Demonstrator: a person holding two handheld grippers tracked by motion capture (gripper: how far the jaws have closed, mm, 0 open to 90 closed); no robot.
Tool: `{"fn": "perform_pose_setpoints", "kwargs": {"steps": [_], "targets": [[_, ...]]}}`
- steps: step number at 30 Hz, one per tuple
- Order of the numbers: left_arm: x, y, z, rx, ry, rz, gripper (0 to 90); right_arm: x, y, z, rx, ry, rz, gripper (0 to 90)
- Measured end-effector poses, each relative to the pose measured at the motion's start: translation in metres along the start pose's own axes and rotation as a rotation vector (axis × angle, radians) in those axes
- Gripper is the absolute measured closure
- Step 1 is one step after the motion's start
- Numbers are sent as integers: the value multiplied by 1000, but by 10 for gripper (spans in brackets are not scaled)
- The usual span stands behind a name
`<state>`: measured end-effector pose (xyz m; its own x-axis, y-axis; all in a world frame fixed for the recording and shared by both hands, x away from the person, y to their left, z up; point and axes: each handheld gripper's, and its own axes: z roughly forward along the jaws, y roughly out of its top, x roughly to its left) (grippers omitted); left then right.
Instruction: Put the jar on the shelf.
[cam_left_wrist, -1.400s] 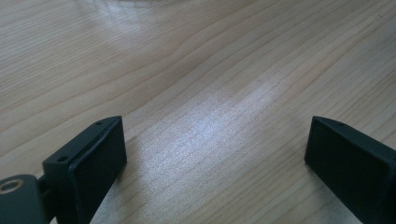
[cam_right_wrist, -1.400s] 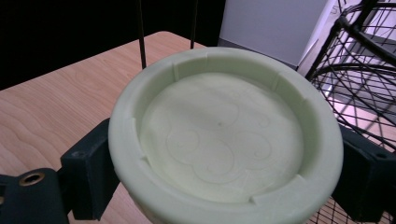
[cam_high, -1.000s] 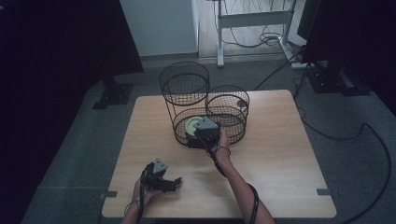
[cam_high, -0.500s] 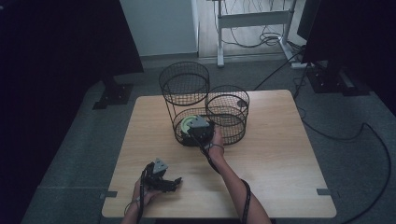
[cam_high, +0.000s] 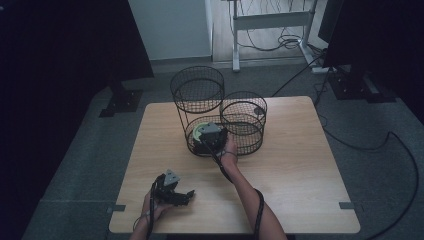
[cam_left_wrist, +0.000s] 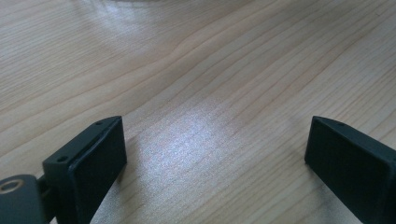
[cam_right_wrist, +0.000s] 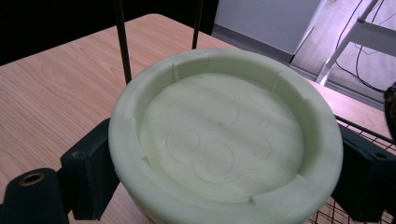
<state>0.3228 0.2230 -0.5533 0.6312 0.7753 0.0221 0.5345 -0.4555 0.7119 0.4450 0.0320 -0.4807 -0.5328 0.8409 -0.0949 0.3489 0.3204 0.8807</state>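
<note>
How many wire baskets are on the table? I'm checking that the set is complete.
3. A tall basket stands at the back left, a medium basket beside it on the right, and a low basket in front, nearest the person's right hand-held gripper.

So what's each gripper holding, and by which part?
Right gripper clamps the green lid across its outer rim, one jaw each side. Left gripper is open, holding nothing.

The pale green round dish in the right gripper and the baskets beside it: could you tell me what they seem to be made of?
The green dish looks like matte moulded plastic or foam, with faint embossed circles. The baskets look like black wire mesh, probably coated metal.
</note>
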Motion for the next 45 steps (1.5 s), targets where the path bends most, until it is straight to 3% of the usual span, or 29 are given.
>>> {"fn": "perform_pose_setpoints", "kwargs": {"steps": [10, 25, 33, 45], "targets": [[0, 0, 0, 0, -2, -1, 49, -1, -8, 16, 51, -31, -24, 110], [0, 0, 0, 0, -3, 1, 48, 0, -18, 35, 113, -35, 5, 110], [0, 0, 0, 0, -3, 1, 48, -6, -23, 40, 147, -38, 67, 108], [0, 0, 0, -2, -3, -1, 49, -5, -21, 36, 120, -46, 105, 50]]}}
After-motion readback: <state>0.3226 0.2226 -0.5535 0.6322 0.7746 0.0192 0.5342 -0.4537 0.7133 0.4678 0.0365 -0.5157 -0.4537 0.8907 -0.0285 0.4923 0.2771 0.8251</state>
